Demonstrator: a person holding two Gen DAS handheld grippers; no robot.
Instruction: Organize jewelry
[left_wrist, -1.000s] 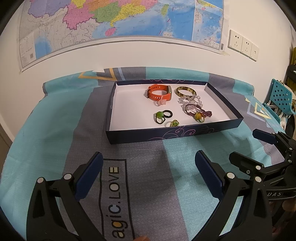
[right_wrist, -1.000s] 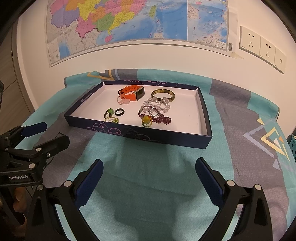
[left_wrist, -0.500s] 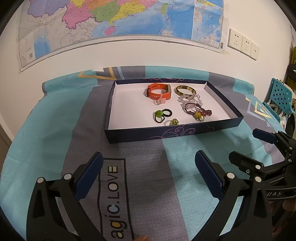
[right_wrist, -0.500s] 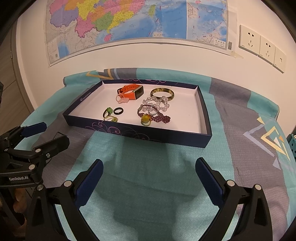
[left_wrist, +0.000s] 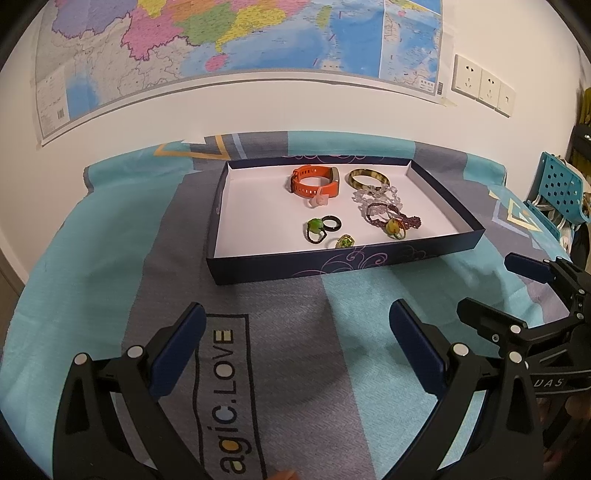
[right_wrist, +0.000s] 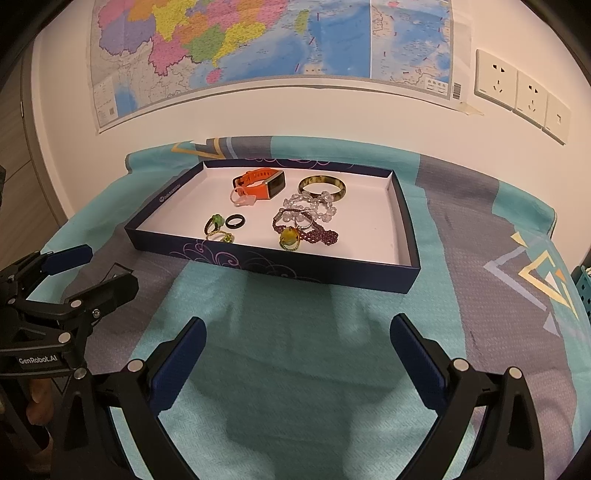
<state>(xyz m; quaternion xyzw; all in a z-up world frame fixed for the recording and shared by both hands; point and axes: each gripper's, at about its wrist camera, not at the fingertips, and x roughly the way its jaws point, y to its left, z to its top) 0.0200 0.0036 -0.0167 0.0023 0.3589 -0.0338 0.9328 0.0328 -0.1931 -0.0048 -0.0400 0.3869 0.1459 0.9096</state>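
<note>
- Left gripper (left_wrist: 295, 343): fingers spread wide apart and empty, hovering over the grey band of the patterned cloth (left_wrist: 92, 258), short of the box; in the right wrist view it shows at the left edge (right_wrist: 92, 269), also spread.
- Right gripper (right_wrist: 295, 354): fingers likewise wide apart, nothing between them, above the teal part of the cloth just in front of the box's near wall.
- Dark blue box (right_wrist: 280, 267) — shallow, white inside, lying flat on the cloth close to the wall; all the jewelry sits within it.
- Orange watch (right_wrist: 260, 182): at the back of the box, left of the bangle (right_wrist: 322, 186).
- Clear bead bracelet (right_wrist: 314, 206): just in front of the bangle, touching the purple bead strand (right_wrist: 317, 234).
- Yellow-stone ring (right_wrist: 290, 236): lies on the purple strand, near the front wall.
- Black ring (right_wrist: 235, 221) and green-stone ring (right_wrist: 216, 221): side by side, left of centre.
- Small green ring (left_wrist: 345, 242) — nearest the front wall.
- Map (right_wrist: 258, 40) and wall sockets (right_wrist: 517, 92): on the white wall behind.
</note>
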